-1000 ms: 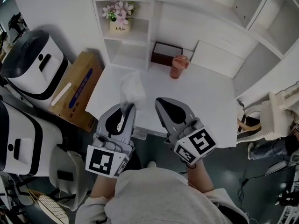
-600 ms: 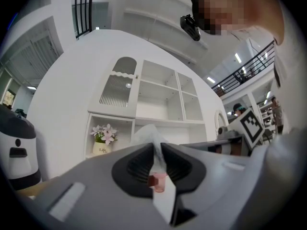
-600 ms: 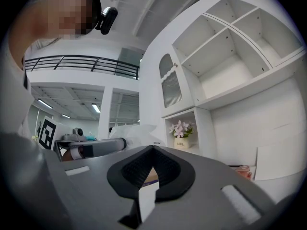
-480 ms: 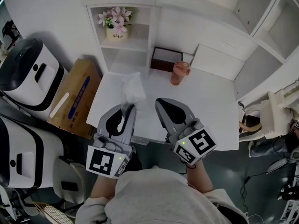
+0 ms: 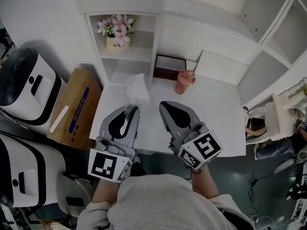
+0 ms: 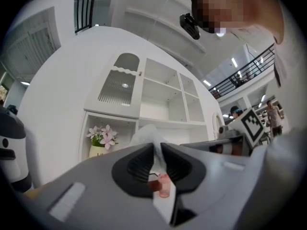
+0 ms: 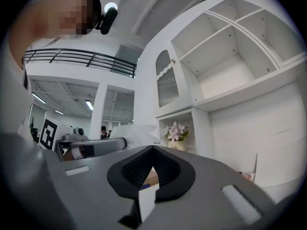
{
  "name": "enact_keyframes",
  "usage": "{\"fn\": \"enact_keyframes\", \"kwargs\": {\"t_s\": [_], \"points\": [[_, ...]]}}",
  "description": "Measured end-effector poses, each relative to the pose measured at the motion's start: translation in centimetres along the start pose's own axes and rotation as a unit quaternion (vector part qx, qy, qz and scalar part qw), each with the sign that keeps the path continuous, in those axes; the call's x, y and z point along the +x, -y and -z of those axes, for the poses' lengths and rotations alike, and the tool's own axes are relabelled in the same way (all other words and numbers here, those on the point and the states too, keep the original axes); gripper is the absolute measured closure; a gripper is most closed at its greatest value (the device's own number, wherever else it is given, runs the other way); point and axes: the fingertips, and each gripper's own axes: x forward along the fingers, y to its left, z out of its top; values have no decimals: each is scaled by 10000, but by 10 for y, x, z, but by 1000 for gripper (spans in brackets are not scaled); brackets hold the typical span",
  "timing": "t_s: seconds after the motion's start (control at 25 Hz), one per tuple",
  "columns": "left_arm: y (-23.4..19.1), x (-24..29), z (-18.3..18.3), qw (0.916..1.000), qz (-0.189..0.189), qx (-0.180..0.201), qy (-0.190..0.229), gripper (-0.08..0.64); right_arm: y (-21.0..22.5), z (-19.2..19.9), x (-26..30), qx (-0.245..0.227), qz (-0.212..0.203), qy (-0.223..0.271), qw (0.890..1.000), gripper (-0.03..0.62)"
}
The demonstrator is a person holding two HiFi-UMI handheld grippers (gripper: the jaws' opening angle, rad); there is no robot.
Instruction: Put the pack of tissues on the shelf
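White shelving fills the wall in front of me, with open compartments stacked at the left and more running off to the right. Below it stands the white table, its near edge just ahead of my two tongs. On the floor at my left are two big white machines with black tops, and a brown cardboard box leans between them and the table.

My left gripper is clamped on the pack of tissues. In the left gripper view the soft, pale plastic wrap is pinched between the ribbed pads and bulges out past the tips. The pack is off the table, over its left part, and in front of the lowest open compartment of the shelving. It is not on any shelf.

My right gripper is just beside the left one over the near edge of the table. Its jaws meet at the tips and have nothing between them.

At the back of the table a dark box sits against the wall, and a pink cup stands close by its right. One compartment up, a small white pot of pink flowers stands on its shelf.
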Motion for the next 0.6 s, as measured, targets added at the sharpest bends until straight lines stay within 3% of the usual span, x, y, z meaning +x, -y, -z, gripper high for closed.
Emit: {"fn": "enact_keyframes", "kwargs": {"t_s": [0.6], "points": [[-41,28,4,9993,361,-12,50,520,13,-3,41,-66,353,38,9993,592]]}}
